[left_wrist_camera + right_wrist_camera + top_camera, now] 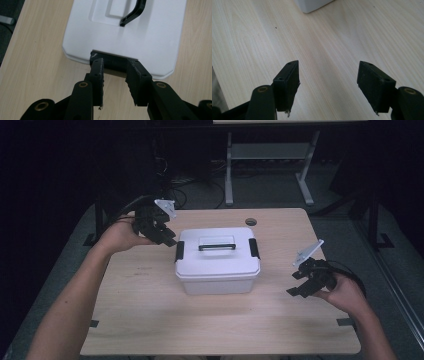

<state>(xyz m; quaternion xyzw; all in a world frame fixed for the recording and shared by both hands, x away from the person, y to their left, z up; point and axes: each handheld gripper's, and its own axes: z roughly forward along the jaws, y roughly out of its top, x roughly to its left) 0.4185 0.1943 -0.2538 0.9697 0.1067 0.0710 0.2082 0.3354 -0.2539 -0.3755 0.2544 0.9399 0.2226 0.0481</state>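
A white plastic box (217,265) with a lid stands in the middle of the wooden table (150,320). A black handle (216,246) lies flat on the lid, and a black latch sits at each end: left latch (179,251), right latch (254,248). My left gripper (167,240) is at the box's left end. In the left gripper view its jaws (115,72) stand apart with their tips right at the black latch (113,63), below the white lid (155,37). My right gripper (297,285) hovers right of the box, open over bare wood (328,72), with a box corner (312,5) farther off.
A round cable hole (251,221) sits near the table's far edge. Behind the table stands a grey metal desk frame (229,170) on a dark floor with cables. Bare wood lies in front of the box and on both sides.
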